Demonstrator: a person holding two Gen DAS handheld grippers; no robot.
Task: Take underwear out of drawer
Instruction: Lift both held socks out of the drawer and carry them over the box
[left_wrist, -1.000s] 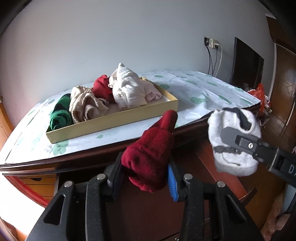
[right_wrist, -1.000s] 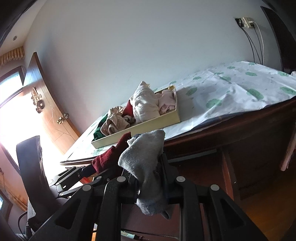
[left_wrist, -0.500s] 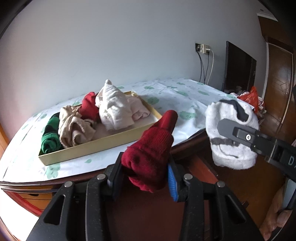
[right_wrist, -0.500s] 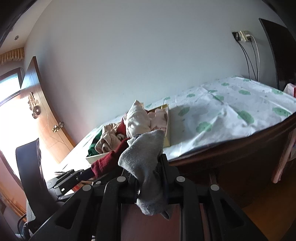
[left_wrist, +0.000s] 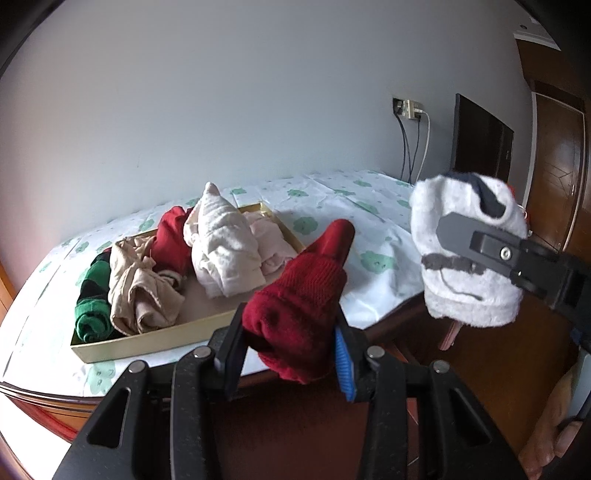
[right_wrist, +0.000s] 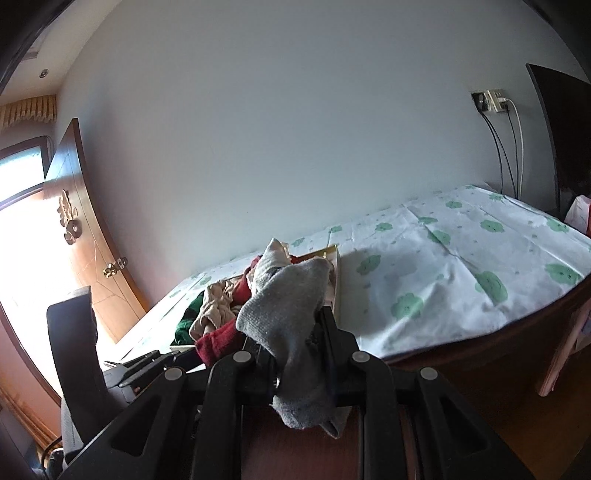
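Observation:
My left gripper (left_wrist: 291, 343) is shut on a dark red knitted garment (left_wrist: 299, 302), held in the air in front of the table edge. My right gripper (right_wrist: 291, 350) is shut on a grey knitted garment (right_wrist: 291, 306); it also shows in the left wrist view (left_wrist: 465, 251) at the right, level with the red one. A shallow yellow tray (left_wrist: 147, 341) on the table holds rolled green (left_wrist: 90, 314), beige (left_wrist: 140, 291), red (left_wrist: 170, 240) and cream (left_wrist: 221, 251) garments. The tray also shows in the right wrist view (right_wrist: 336, 284).
The table wears a white cloth with green flowers (right_wrist: 461, 266) over a dark wooden edge (right_wrist: 480, 339). A wall socket with cables (left_wrist: 410, 110) and a dark screen (left_wrist: 480, 144) stand at the back right. A black chair (right_wrist: 74, 350) and an open door (right_wrist: 85, 229) are at the left.
Both grippers have risen and moved toward the table with their garments still held. The tray and cloth now look nearer and lower in both views.

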